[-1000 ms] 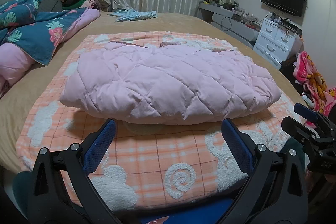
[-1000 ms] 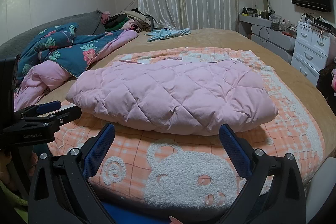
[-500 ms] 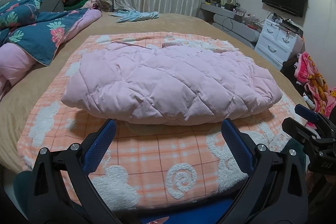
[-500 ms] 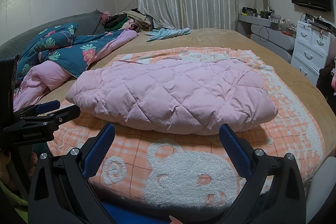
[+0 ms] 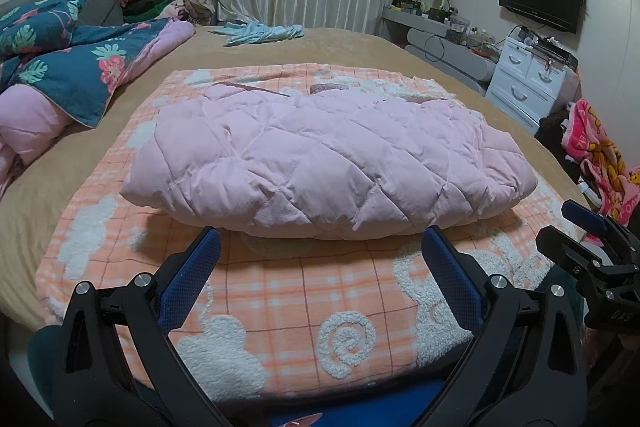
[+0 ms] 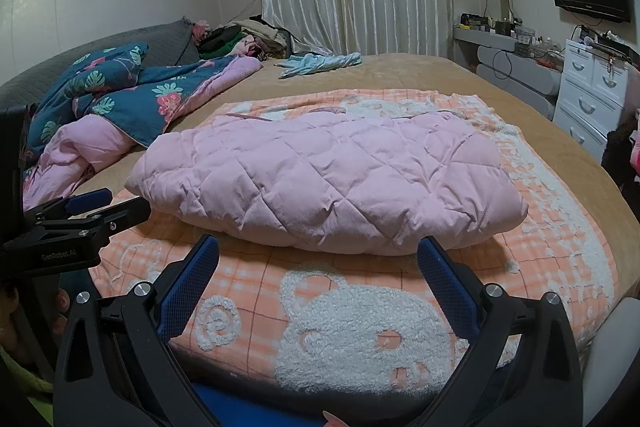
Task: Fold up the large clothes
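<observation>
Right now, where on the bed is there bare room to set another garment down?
Free: the tan bedspread between the blue cloth and the orange blanket, and the blanket's near strip in front of the pink jacket. Crowded: the floral quilt side and the clothes pile by the curtain.

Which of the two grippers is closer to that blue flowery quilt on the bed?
Left. The left gripper sits on the floral quilt's side of the pink quilted jacket; the right gripper is off the jacket's far end.
</observation>
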`<state>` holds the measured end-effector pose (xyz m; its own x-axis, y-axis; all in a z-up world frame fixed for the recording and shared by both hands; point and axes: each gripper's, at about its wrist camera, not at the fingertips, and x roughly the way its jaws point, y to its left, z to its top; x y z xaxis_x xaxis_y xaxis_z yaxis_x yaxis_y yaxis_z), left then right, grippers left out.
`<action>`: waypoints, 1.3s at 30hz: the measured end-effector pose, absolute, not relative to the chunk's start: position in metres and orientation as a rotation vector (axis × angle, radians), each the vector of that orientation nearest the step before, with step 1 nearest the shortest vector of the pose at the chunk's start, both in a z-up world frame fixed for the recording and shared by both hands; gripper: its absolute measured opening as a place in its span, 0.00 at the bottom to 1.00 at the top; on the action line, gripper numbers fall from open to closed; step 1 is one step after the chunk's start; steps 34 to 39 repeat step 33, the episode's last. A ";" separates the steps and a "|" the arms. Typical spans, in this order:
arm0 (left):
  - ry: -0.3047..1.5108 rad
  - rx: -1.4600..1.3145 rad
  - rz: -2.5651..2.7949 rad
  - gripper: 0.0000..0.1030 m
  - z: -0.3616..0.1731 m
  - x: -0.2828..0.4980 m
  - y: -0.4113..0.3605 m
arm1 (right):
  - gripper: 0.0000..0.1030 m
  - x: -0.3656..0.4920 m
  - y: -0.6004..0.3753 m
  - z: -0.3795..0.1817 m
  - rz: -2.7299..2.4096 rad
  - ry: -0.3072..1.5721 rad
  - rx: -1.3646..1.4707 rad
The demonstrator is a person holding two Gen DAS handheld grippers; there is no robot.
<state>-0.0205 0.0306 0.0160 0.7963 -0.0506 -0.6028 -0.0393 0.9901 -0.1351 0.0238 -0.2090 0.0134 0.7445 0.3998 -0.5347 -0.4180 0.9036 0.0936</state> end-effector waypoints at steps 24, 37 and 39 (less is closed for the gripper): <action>0.640 -0.163 0.059 0.91 0.015 -0.020 0.044 | 0.96 0.032 -0.247 0.005 0.299 0.583 0.020; 0.646 -0.264 0.506 0.91 -0.004 0.036 0.246 | 0.96 0.089 -0.526 -0.044 -0.462 0.662 0.315; 0.646 -0.264 0.506 0.91 -0.004 0.036 0.246 | 0.96 0.089 -0.526 -0.044 -0.462 0.662 0.315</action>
